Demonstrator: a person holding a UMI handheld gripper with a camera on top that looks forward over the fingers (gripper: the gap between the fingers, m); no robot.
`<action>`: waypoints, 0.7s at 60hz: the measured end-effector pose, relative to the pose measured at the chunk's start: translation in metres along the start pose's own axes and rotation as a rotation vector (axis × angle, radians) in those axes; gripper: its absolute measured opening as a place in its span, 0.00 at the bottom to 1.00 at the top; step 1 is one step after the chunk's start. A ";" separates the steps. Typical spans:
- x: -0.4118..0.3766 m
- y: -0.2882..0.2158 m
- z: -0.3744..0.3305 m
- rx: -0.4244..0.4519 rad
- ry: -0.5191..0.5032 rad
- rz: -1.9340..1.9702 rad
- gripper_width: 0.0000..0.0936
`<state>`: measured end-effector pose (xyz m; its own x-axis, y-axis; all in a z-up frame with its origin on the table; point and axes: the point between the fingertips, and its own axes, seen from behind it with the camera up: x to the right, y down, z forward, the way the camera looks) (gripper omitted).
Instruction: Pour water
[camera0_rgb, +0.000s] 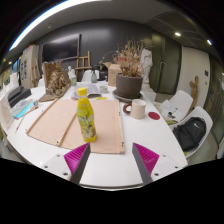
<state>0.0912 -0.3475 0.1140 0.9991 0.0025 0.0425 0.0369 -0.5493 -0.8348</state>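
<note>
A plastic bottle (86, 116) with a yellow label and yellow cap stands upright on a tan board (105, 130) on the white table (115, 165). A pale cup (138, 109) stands to the bottle's right, farther back. My gripper (111, 158) is open, its magenta pads (76, 157) spread wide with nothing between them. The bottle is ahead of the fingers and slightly to the left, well apart from them.
A potted dried plant (129, 75) stands behind the cup. A small red disc (154, 115) lies right of the cup. A second tan board (53, 122) lies left of the bottle. Chairs (190, 130) stand around the table's right side.
</note>
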 end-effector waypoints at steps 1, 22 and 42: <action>-0.010 -0.001 0.004 0.007 -0.008 -0.001 0.92; -0.100 -0.042 0.136 0.166 -0.016 0.044 0.88; -0.102 -0.042 0.173 0.177 0.009 0.047 0.39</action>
<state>-0.0087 -0.1800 0.0491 0.9996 -0.0278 0.0055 -0.0059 -0.3933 -0.9194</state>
